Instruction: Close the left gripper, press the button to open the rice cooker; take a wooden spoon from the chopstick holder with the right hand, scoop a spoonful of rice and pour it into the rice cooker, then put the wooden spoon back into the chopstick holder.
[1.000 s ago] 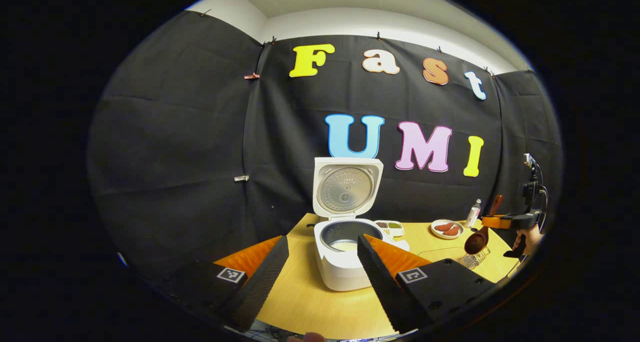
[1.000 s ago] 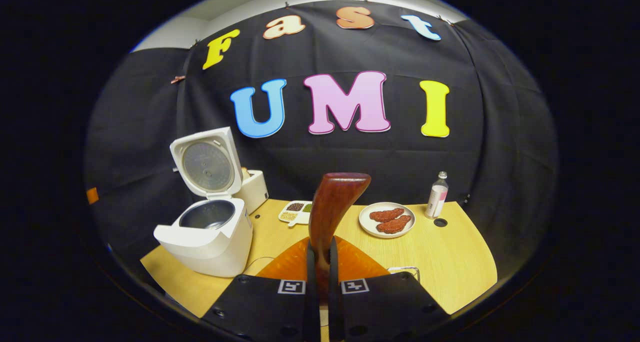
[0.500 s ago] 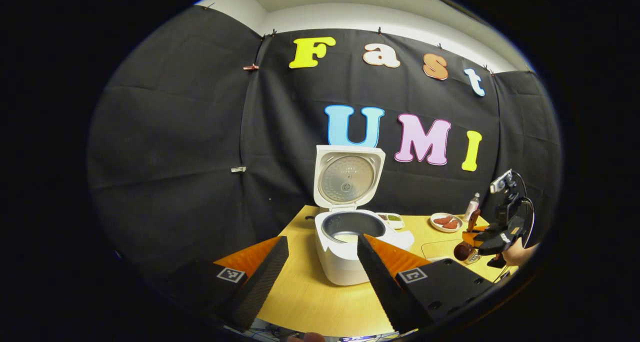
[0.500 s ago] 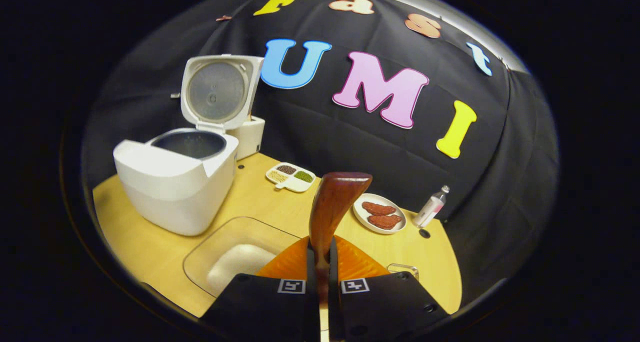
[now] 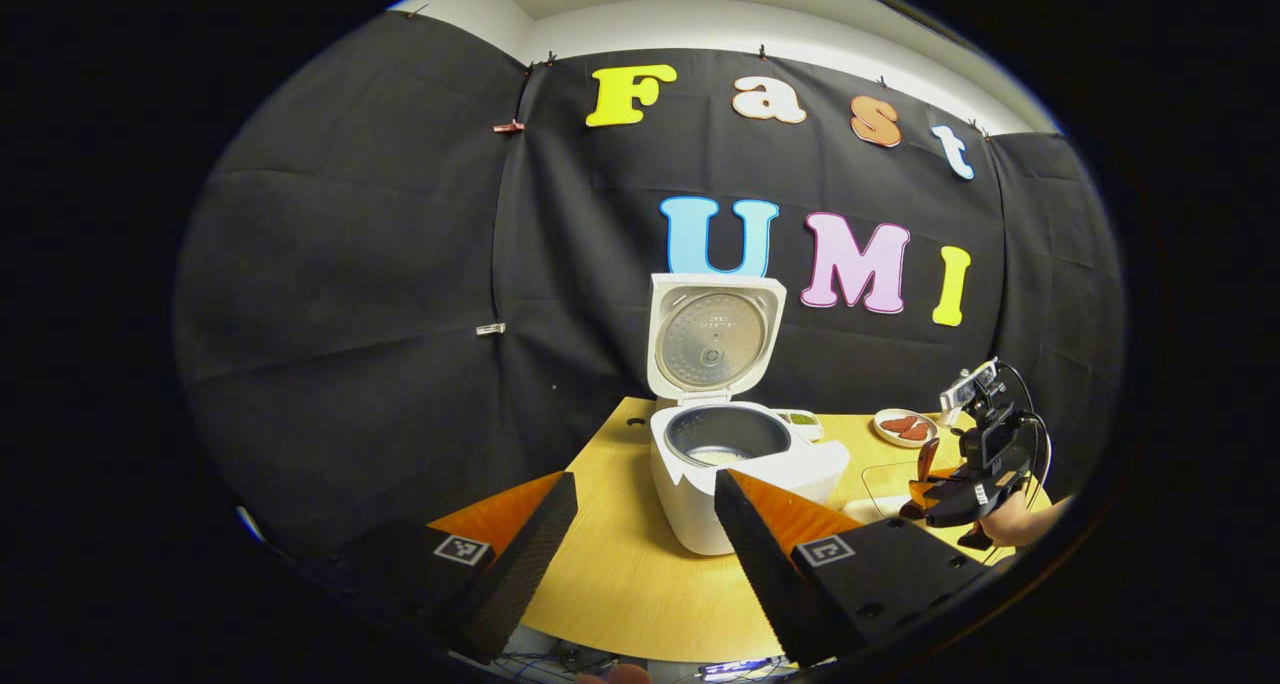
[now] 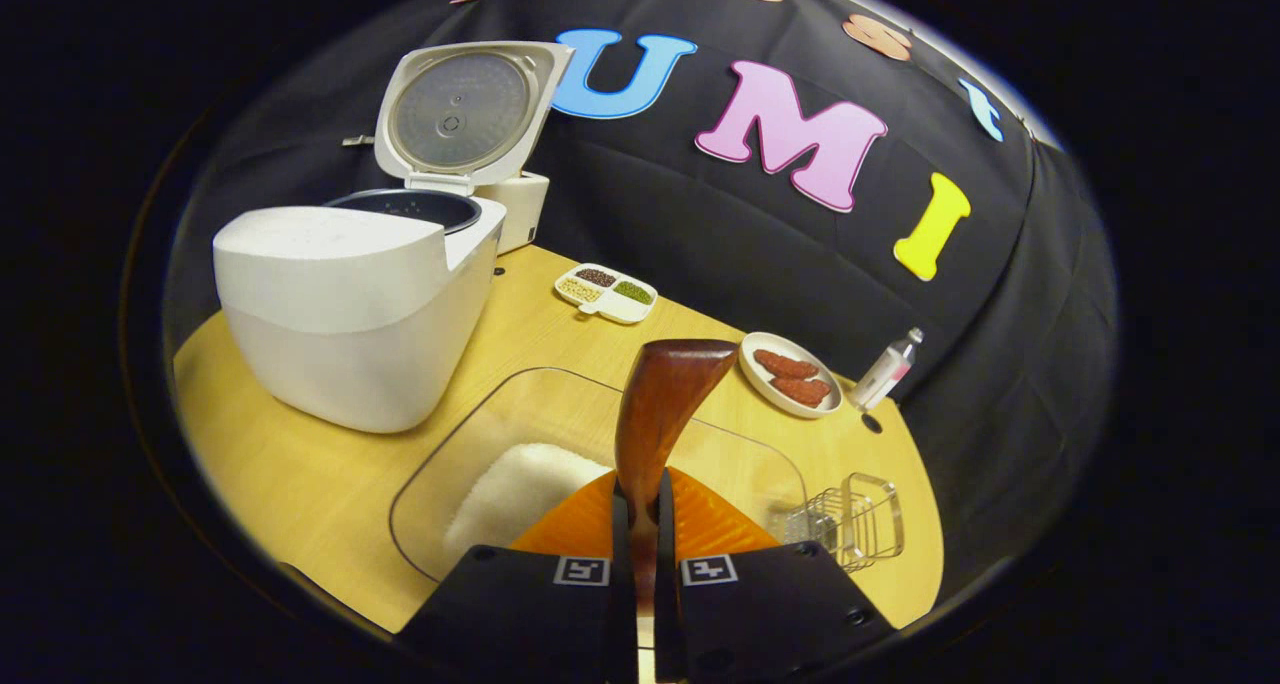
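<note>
While the right gripper (image 6: 640, 524) pinches the wooden spoon (image 6: 662, 404) by its handle, both fingers pressed on the lower shaft at bottom centre of the right gripper view, the handle's broad end sticks up toward mid-frame. Spoon's long axis runs w/ the gripper's own line, so the bowl end must hang below the fingers, out of sight here. Directly under and ahead of the fingers sits the clear glass dish (image 6: 560, 404) w/ a heap of white rice (image 6: 510, 494) at lower centre-left. So the rice lies just left of and below the tool; I judge the scoop needs a short drop and a slight swing left, not a reach.

Rice cooker (image 6: 350, 304) fills the upper left of that view, lid (image 6: 465, 109) already up, pot open. It's beside the dish, on its left, so the pour afterwards goes up and left. Wire chopstick holder (image 6: 850, 519) is lower right, near the dish's right edge, apart from the spoon.

In the left gripper view the left gripper (image 5: 645, 524) has its fingers spread wide at the bottom, holding nothing, w/ the cooker (image 5: 735, 464) centred ahead between them. Far right of that frame the right gripper (image 5: 965, 509) and a hand (image 5: 1015, 524) hover low over the dish area; spoon (image 5: 925, 459) pokes up there. Right hand is clearly the nearer one to the rice; left is well back.

Risk, imo: a steep handle angle may let the bowl dig into the glass instead of skimming the heap.
</note>
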Demonstrator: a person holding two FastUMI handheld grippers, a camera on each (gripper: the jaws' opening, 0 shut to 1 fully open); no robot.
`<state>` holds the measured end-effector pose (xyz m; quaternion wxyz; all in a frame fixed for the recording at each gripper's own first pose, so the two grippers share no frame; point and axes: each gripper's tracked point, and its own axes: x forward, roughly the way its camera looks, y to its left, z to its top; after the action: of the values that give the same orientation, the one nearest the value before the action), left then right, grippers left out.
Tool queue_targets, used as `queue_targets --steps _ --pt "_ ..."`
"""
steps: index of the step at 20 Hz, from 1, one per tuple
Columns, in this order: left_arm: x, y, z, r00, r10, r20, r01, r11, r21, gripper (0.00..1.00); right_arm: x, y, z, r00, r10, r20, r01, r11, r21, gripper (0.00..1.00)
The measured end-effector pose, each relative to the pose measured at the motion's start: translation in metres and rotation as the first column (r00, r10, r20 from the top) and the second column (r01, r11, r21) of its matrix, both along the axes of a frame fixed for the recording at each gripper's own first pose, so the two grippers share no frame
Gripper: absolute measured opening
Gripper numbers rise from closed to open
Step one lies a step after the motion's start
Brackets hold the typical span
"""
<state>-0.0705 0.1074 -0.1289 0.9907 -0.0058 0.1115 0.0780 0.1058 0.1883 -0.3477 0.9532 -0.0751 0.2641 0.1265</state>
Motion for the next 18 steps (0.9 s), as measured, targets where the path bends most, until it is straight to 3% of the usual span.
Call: queue_targets --steps 6,10,14,18 --pt "0.001 0.003 0.001 1.000 0.013 0.004 -0.013 1.000 -0.005 0.95 0.004 0.008 0.001 0.991 -0.099 -0.092 0.114 0.977 0.182 0.11" --pt "0.002 0.003 -0.001 1.000 0.015 0.000 -0.015 1.000 0.002 0.95 0.004 0.003 0.002 0.985 -0.126 -0.119 0.150 0.964 0.219 0.11" --pt "0.003 0.002 0.000 1.000 0.017 -0.001 -0.017 1.000 -0.011 0.95 0.006 -0.009 -0.001 0.958 -0.226 -0.177 0.274 0.905 0.326 0.11" --pt "0.004 0.000 0.001 1.000 0.012 0.003 -0.012 1.000 -0.004 0.95 0.003 -0.003 0.000 0.959 -0.209 -0.193 0.268 0.892 0.365 0.11"
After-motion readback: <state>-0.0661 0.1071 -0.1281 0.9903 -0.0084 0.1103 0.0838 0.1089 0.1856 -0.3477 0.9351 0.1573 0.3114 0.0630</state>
